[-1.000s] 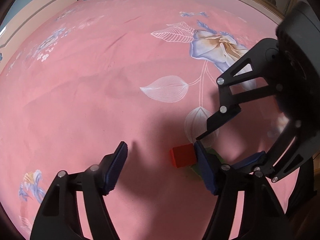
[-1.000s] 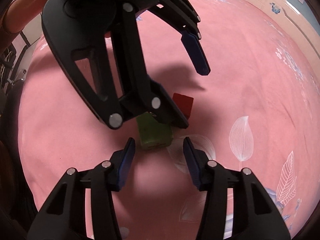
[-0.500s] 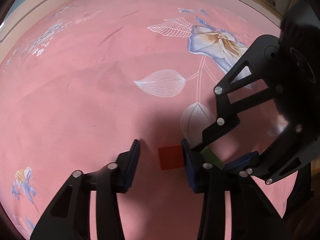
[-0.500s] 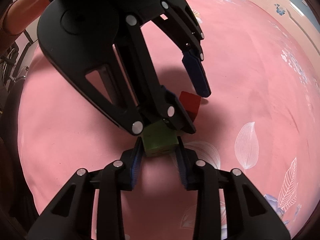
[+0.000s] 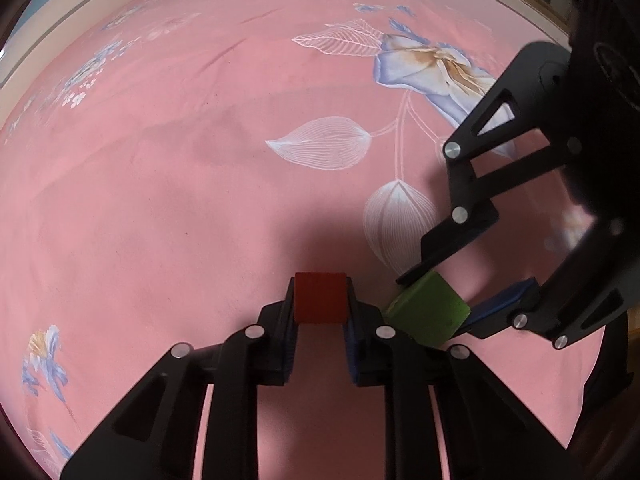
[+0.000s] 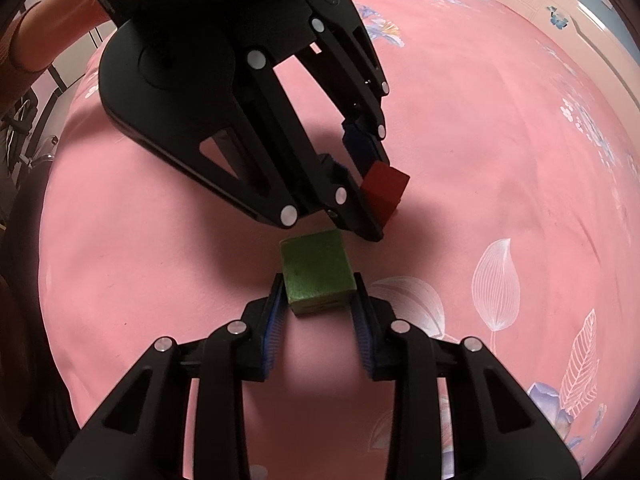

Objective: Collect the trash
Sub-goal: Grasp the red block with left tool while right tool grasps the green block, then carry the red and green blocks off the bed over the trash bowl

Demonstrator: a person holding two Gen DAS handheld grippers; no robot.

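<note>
Left gripper (image 5: 320, 312): I find its jaws clenched on the red block (image 5: 320, 298), both blue pads pressed flat against opposite faces, the block seated at the very tips and projecting slightly forward of them. Right gripper (image 6: 320, 300): its jaws are clenched on the green block (image 6: 317, 270), which likewise sits between the tips and extends ahead of them. From the left wrist view the green block (image 5: 426, 312) lies just to the right of my left jaws, near but apart from the red one. From the right wrist view the red block (image 6: 384, 192) is ahead of my right jaws. Both grippers work over the pink flowered bedsheet (image 5: 180, 180). I cannot tell whether either block is clear of it.
</note>
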